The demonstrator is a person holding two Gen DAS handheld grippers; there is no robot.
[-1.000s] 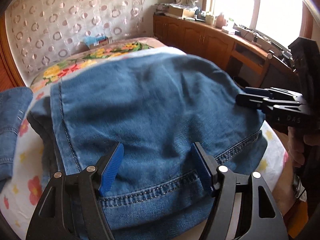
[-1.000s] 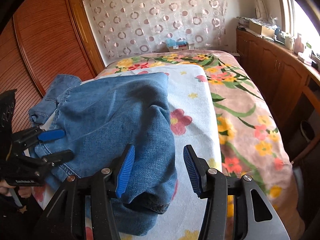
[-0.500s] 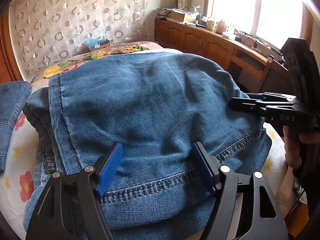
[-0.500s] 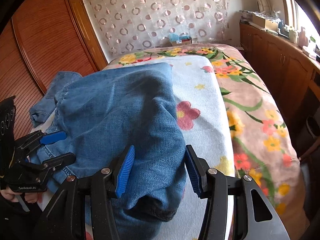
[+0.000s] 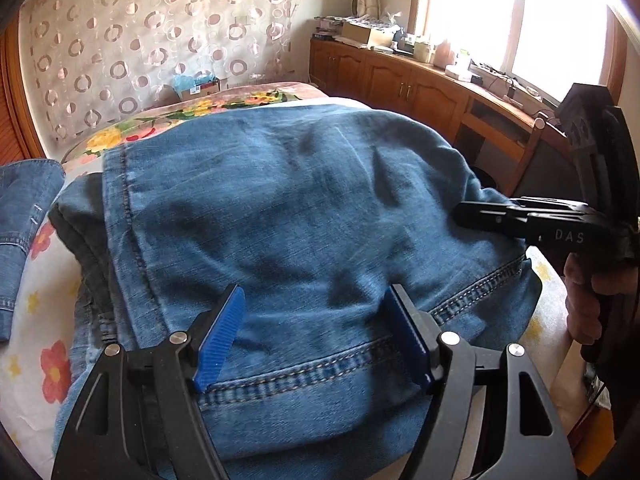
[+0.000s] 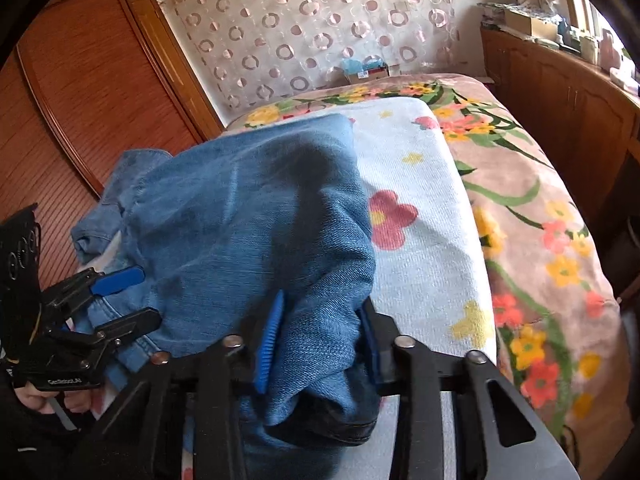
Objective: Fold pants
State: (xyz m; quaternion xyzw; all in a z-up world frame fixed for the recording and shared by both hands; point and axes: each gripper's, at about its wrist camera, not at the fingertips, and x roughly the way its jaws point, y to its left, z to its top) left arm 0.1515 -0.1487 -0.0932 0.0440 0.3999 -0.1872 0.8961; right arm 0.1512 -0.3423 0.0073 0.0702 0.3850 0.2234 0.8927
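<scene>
The bed (image 6: 532, 208) is the biggest thing here. It has a flowery blanket, with a pale flowery towel (image 6: 416, 184) spread on top. Only the right wrist view shows the brown wooden closet doors (image 6: 92, 92) by the left side of the bed. Only the left wrist view shows the bright window (image 5: 516, 16) and the long wooden cabinet (image 5: 404, 88) under it, with boxes and small things on top.

The blue jeans (image 5: 288, 216) lie in a heap on the towel, near the front left corner of the bed. In the left wrist view they fill most of the picture, and the stitched hem runs along the front. That view also shows another piece of denim (image 5: 24, 216) at the left edge of the bed.

The left claw (image 5: 316, 332) is wide open, one blue pad on each side of the hem, with nothing pinched. The right wrist view shows it from the side, open over the jeans edge.

The right claw (image 6: 320, 340) is squeezed in on a bunched fold of jeans, and the cloth sits tight between its blue pads. In the left wrist view it looks shut at the right edge of the jeans.
</scene>
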